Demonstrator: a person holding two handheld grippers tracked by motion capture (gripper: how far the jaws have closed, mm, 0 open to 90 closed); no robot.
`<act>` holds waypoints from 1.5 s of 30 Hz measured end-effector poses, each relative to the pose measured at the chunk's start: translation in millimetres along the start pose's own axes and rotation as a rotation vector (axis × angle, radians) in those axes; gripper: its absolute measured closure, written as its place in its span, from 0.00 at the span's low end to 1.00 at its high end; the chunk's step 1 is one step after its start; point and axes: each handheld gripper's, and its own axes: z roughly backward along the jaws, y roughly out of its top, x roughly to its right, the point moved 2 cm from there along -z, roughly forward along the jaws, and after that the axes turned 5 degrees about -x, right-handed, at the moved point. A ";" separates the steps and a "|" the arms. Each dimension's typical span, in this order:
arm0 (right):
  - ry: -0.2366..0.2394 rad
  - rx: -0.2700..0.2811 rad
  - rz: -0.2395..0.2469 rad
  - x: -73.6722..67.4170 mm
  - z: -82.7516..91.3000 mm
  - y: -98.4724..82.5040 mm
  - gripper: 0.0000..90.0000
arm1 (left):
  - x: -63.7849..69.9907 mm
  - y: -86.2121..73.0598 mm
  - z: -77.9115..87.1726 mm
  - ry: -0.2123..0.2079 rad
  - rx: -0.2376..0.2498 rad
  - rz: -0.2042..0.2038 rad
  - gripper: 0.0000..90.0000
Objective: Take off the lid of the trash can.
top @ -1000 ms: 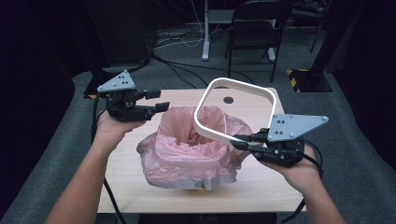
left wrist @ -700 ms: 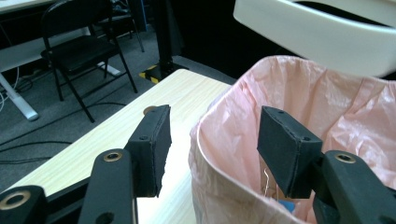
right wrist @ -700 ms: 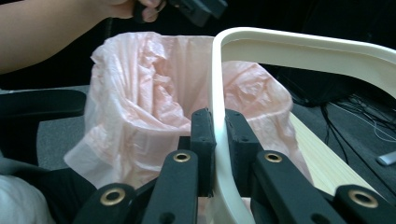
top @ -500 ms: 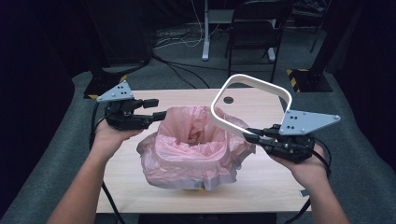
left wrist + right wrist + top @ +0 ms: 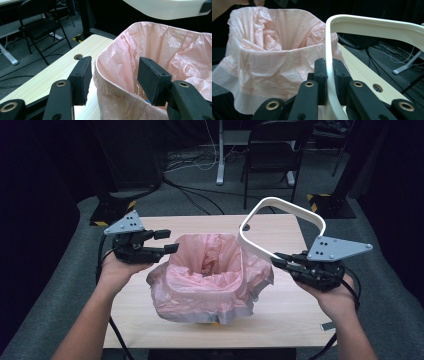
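Pale wood surface (image 5: 280,320) under dim studio light carries a small bin lined with a pink bag (image 5: 207,275), your landmark at its middle. Your right gripper (image 5: 276,261), just right of the bag, has its jaws clamped on the thin wall of a white rim ring (image 5: 282,227), held tilted in the air beside and above the bag's right edge. That ring looks stiff, light and smooth, so grip its flat side squarely or it may swivel. Your left gripper (image 5: 167,241), at the bag's left edge, has its jaws apart, straddling the bag's folded lip (image 5: 112,75) without pressing. The film is soft and slippery; pinch a doubled fold. Beyond the bag stands a black chair (image 5: 275,150).
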 end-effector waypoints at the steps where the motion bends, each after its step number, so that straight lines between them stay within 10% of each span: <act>1: -0.005 0.000 -0.003 0.7 0.2 -0.8 0.92 | 0.1 -0.3 0.2 0.000 0.001 0.001 0.50; 45: -0.166 -0.042 -0.114 20.4 -21.9 -70.8 0.92 | 0.8 -16.8 5.6 -0.011 0.010 0.016 0.49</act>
